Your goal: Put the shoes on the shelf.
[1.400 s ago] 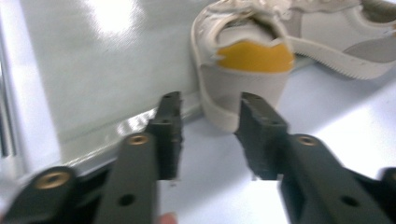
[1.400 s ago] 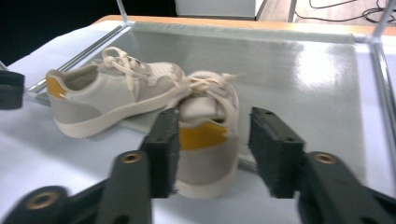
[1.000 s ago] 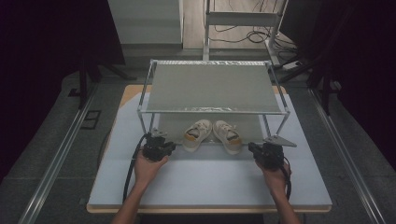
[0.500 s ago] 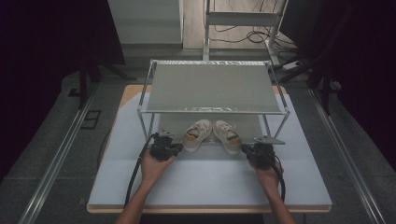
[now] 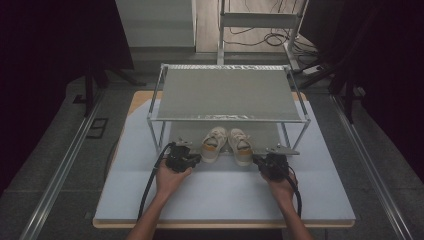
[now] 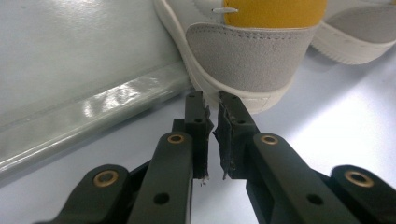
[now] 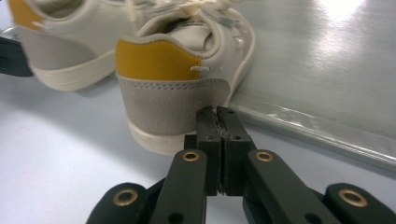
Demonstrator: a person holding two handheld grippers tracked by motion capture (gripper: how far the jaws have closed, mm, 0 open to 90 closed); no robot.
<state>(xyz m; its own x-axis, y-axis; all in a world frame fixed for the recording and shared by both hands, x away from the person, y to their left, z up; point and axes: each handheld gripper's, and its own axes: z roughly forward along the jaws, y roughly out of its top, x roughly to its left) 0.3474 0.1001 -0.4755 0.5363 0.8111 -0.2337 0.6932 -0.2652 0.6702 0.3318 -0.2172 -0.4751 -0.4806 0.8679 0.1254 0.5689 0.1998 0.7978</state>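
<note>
A pale blue surface (image 5: 320, 165) carries a grey metal-framed shelf rack (image 5: 227, 95) at centre frame. Beneath its front edge sits a pair of cream sneakers with mustard heel tabs (image 5: 227, 145); no writing is legible. Both clenched, empty tongs, left (image 5: 199, 158) and right (image 5: 256, 161), have edged inward to the heels.

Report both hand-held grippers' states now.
Left hand-held gripper: shut, empty, at the left white sneaker's grey suede heel.
Right hand-held gripper: shut, empty.
</note>
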